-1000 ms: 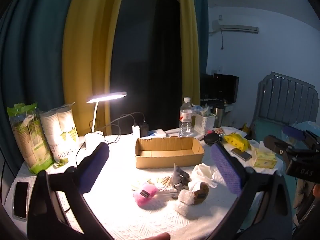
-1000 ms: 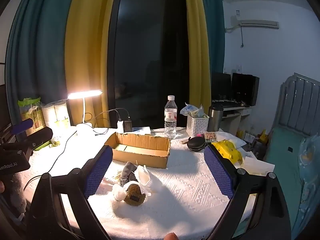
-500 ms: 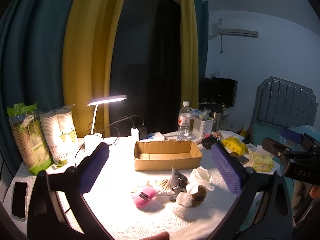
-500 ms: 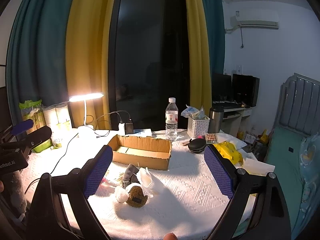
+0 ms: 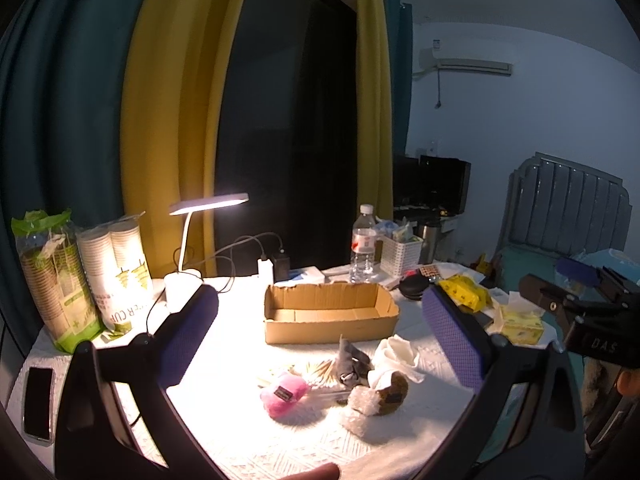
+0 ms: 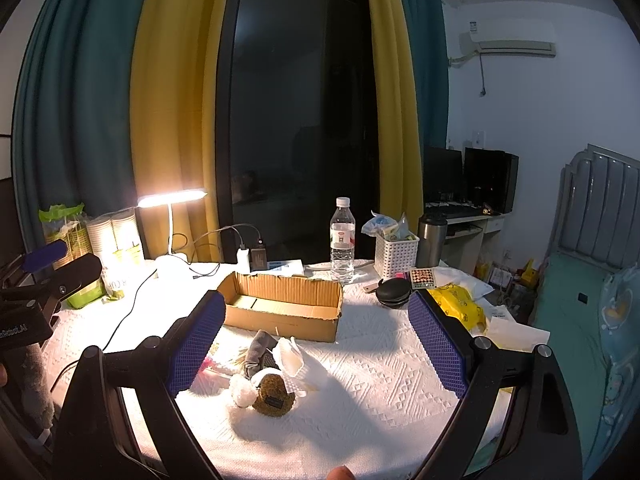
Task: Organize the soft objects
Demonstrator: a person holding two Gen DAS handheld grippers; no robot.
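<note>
while both claws, left (image 5: 320, 336) and right (image 6: 316, 344), gape wide and empty, the cardboard box (image 5: 330, 314) lies lengthwise left-to-right.

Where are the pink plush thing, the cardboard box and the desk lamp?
pink plush (image 5: 285, 393), left wrist view, middle of its body.
cardboard box (image 5: 332, 330), left wrist view, its front wall.
desk lamp (image 6: 172, 197), right wrist view, its lit head.

Soft toys heaped below an empty box

Pink plush pouch (image 5: 285, 393), brown fuzzy ball (image 6: 274, 396), white cloth (image 6: 291, 358) and grey fabric (image 6: 258, 351) cluster lower centre, below the open cardboard box (image 5: 330, 316).
</note>
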